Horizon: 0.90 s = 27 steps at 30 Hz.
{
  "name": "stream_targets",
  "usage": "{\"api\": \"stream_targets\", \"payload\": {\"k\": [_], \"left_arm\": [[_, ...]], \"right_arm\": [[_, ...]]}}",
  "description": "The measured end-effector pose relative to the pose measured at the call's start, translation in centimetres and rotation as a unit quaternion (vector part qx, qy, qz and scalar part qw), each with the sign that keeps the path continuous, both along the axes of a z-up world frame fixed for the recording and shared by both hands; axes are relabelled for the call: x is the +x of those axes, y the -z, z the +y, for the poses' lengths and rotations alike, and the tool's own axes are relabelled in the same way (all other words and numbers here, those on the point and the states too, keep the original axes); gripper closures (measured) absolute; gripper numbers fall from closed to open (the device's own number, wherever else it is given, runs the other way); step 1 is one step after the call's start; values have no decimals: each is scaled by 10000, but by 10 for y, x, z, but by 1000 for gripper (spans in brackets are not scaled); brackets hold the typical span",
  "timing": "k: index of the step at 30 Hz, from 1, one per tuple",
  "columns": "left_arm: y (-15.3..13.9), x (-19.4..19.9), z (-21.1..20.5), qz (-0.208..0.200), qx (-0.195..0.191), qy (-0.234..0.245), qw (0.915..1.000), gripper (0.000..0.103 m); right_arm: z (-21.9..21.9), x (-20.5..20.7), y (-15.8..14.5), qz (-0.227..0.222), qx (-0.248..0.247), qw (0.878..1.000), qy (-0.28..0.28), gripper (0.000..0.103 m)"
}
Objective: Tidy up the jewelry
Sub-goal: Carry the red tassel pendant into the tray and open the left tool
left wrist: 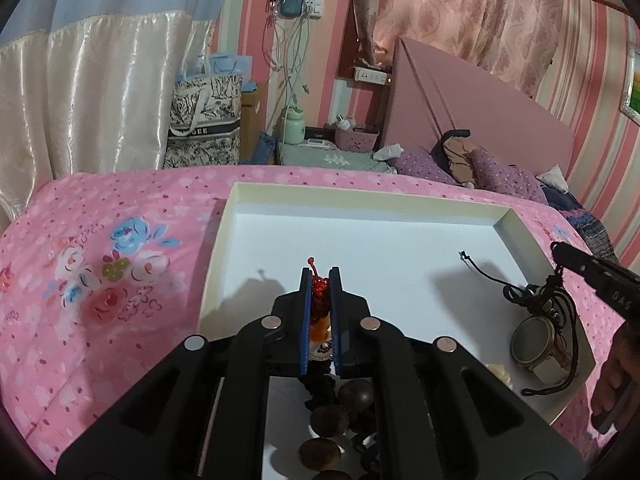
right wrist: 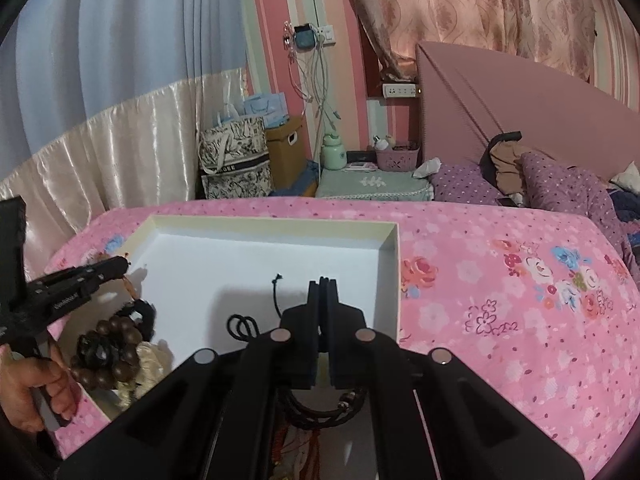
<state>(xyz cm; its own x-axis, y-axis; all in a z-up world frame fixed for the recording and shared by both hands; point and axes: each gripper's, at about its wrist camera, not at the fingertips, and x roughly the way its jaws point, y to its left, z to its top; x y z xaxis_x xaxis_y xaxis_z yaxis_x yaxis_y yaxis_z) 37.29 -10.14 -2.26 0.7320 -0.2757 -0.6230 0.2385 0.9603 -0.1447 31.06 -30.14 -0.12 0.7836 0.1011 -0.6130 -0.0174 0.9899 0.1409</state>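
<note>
Two tools over the white tray (left wrist: 256, 200): left tool (left wrist: 320, 276) grips a red-knotted bracelet (left wrist: 320, 304), right tool (right wrist: 323, 284) grips a black cord (right wrist: 276, 300).

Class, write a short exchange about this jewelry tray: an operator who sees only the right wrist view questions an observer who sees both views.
Operator: From the side I see brown beads under the left gripper. What is between its fingers?
Observer: The left gripper is shut on a red knot above an orange bead.
Operator: What hangs below my right gripper?
Observer: A black cord hangs from the right gripper to a round bronze disc lying by the tray wall.
</note>
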Motion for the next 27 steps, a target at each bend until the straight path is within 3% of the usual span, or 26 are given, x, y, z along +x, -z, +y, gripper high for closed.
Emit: {"api": "stream_targets", "payload": {"k": [7, 27], "left_arm": [[7, 1, -10, 115, 164, 65, 9998, 95], [14, 8, -6, 447, 167, 36, 9989, 95]], "right_arm": [[1, 5, 10, 208, -42, 9998, 18, 100], [-1, 16, 25, 668, -93, 9977, 56, 100]]}}
